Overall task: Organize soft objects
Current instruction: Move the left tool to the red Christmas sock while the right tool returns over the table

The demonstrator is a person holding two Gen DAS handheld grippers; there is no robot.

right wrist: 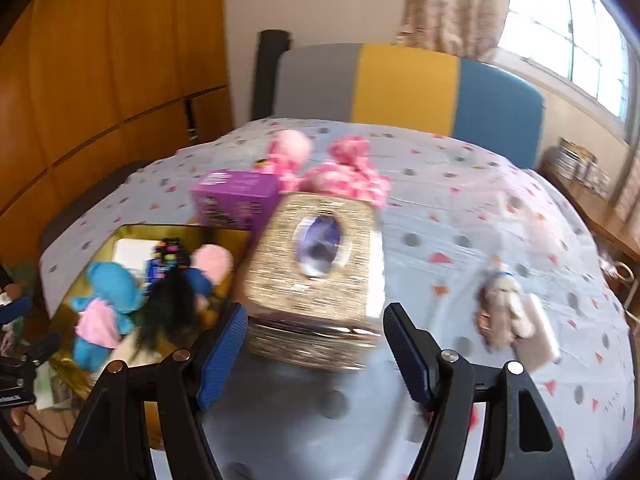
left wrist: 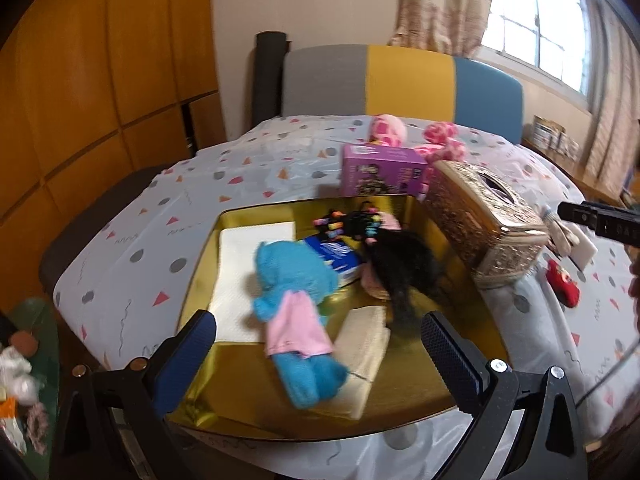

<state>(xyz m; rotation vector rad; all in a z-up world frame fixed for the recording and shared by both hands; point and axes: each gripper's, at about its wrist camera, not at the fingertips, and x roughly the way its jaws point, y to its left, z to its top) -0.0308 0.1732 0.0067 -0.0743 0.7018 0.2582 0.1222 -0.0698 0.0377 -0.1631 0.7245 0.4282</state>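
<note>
Hovering left tongs (left wrist: 320, 344): blue-padded jaws spread wide, gripping nothing, poised over the near end of the tray.
Gold tray (left wrist: 404, 396): a shiny rectangular metal tray directly beneath and ahead of the left tongs.
Blue plush doll (left wrist: 294, 312): a blue terry toy in a pink shirt, lying in the tray between the left fingers, just beyond their tips.
Cream folded cloth (left wrist: 362, 360): touching the doll's right side, in the tray.
Black hair bundle (left wrist: 400, 272): in the tray ahead of the right-hand finger, with coloured clips at its far end.
White paper sheet (left wrist: 244, 276): flat in the tray, ahead and left.
Right tongs (right wrist: 316, 340): jaws wide, holding nothing, flanking the near end of the box.
Gold embossed tissue box (right wrist: 320, 264): straight ahead of them, blurred; contact with the pads cannot be told.
Beige plush toy (right wrist: 504, 312): on the patterned tablecloth (right wrist: 460, 200), right of the right tongs.
Purple carton (right wrist: 236, 196): beyond the box, to the left.
Pink spotted plush toys (right wrist: 344, 172): farthest back.
</note>
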